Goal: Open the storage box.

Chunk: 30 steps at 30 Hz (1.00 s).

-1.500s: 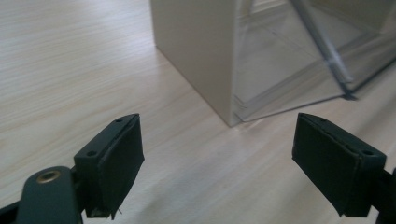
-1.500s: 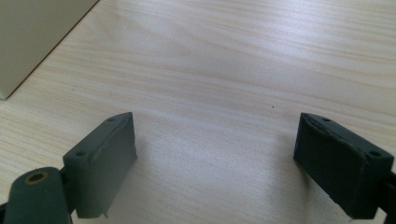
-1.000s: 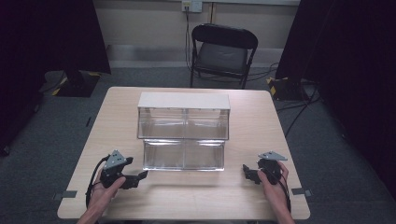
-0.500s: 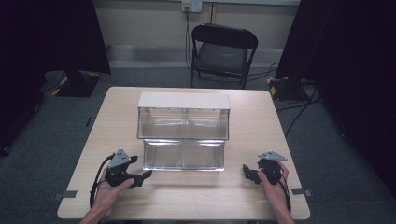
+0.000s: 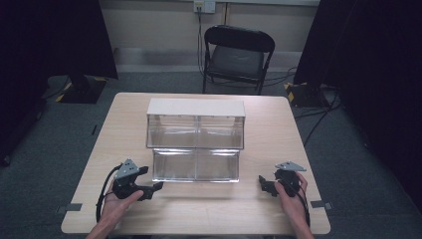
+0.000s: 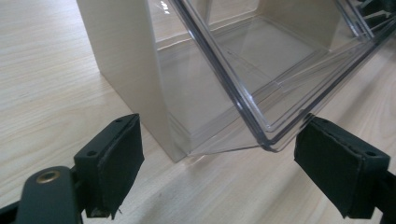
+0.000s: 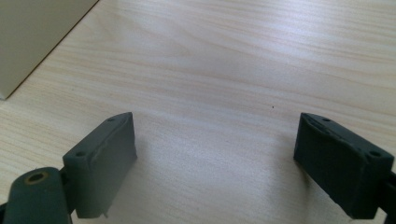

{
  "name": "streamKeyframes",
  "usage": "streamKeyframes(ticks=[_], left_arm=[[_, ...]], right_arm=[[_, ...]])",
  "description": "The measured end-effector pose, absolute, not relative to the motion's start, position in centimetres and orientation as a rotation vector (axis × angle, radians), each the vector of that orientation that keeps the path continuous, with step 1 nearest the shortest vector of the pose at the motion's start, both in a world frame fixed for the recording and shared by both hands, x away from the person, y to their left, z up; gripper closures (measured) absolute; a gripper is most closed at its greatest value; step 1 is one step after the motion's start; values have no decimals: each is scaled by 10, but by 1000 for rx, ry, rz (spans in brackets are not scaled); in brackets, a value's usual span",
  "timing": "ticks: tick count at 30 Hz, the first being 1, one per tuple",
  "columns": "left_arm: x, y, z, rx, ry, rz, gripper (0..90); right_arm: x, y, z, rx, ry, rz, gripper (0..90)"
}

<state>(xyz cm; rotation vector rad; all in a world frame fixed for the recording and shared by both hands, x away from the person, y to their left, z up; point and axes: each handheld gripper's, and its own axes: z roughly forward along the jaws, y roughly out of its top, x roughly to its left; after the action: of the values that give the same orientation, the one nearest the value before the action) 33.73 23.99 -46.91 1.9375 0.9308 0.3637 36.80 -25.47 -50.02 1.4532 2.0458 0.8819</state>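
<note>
A beige cabinet (image 5: 195,107) with clear plastic drawers stands mid-table. Its lower clear drawers (image 5: 195,167) stick out toward me. My left gripper (image 5: 152,188) rests low on the table by the lower drawer's front left corner, jaws open. In the left gripper view the clear drawer's corner (image 6: 261,93) hangs just ahead of the open left gripper (image 6: 219,158), beside the cabinet's beige side wall (image 6: 126,60). My right gripper (image 5: 263,185) sits open on the table off the drawers' front right corner, apart from them. The right gripper (image 7: 212,149) has nothing between its pads.
The wooden table (image 5: 278,124) carries the cabinet alone. A black folding chair (image 5: 234,57) stands beyond the far edge. Cables trail from both grippers toward the near edge. The cabinet's beige corner (image 7: 32,32) fills the upper left of the right gripper view.
My left gripper has slid right and slightly nearer, closing on the lower drawer's front left corner. The right gripper has stayed put.
</note>
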Motion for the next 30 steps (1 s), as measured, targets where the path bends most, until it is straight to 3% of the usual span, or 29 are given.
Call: streamKeyframes(ticks=[30], left_arm=[[334,243,-465,1911,905,333,155]], right_arm=[[368,-255,-500,1453,2046,882,121]])
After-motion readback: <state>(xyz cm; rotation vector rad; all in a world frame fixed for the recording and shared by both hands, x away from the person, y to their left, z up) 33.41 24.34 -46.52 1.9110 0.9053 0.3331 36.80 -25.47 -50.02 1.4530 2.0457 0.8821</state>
